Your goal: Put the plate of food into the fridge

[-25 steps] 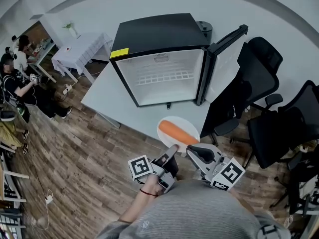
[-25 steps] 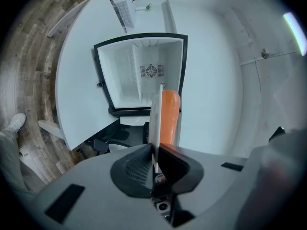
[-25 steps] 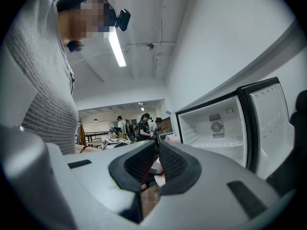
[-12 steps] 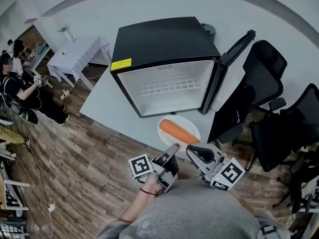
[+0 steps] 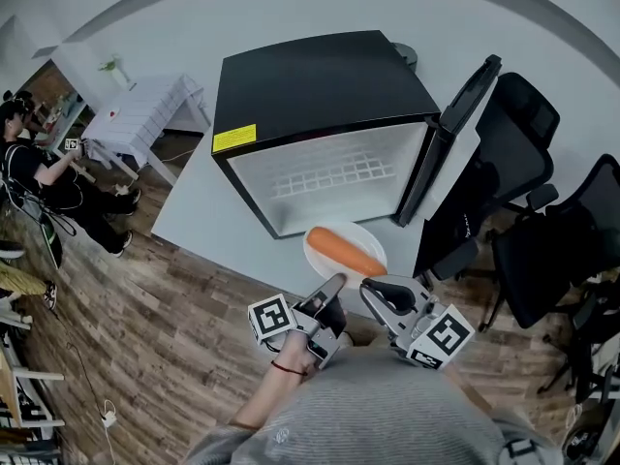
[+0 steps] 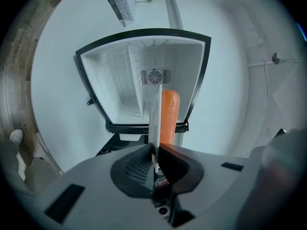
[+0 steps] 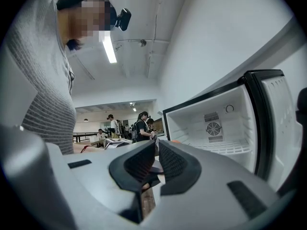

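A white plate with an orange carrot on it hovers just in front of the open black mini fridge. My left gripper is shut on the plate's near rim. In the left gripper view the plate stands edge-on between the pads of that gripper. The carrot lies against it, pointing into the white fridge interior. My right gripper grips the near-right rim. Its jaws stand almost together on a thin pale edge, with the fridge to their right.
The fridge door swings open to the right. The fridge sits on a grey table. Black office chairs crowd the right side. A white table and seated people are at the far left, over wooden floor.
The plate and both grippers have come closer to the fridge opening; the gap between the plate's far rim and the fridge front has closed. Both grips are unchanged.
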`<state>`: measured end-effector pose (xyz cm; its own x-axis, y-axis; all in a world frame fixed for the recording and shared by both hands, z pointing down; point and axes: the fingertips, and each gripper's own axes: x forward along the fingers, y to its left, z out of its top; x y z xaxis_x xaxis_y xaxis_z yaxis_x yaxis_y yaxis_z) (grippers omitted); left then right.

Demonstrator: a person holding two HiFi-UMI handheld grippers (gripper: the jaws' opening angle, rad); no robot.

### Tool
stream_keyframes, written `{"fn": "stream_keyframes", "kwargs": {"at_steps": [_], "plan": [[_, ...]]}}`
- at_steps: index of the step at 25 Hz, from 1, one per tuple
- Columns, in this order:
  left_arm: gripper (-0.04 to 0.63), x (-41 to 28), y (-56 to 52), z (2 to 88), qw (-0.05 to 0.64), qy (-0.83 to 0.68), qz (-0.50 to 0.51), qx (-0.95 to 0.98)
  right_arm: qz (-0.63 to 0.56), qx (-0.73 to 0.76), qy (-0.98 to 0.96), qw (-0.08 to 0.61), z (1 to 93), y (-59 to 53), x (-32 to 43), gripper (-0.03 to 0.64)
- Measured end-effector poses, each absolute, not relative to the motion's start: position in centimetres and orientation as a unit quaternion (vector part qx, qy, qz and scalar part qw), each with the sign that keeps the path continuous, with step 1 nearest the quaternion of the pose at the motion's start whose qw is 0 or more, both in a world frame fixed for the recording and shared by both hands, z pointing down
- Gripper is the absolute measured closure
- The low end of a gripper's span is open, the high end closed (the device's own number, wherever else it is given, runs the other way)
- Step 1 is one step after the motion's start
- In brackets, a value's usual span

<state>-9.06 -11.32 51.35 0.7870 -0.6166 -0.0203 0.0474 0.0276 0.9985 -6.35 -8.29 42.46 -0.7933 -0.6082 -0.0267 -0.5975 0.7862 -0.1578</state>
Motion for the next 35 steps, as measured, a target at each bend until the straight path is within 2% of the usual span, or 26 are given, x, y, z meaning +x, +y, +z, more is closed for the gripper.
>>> {"fn": "stream_keyframes", "kwargs": {"at_steps": [35], "plan": [[0.554, -6.3, -22.3, 52.6, 0.666, -0.298, -0.3, 0.614, -0.08, -0.25, 0.965, 0.029, 41.5, -14.8, -1.1, 0.6]]}}
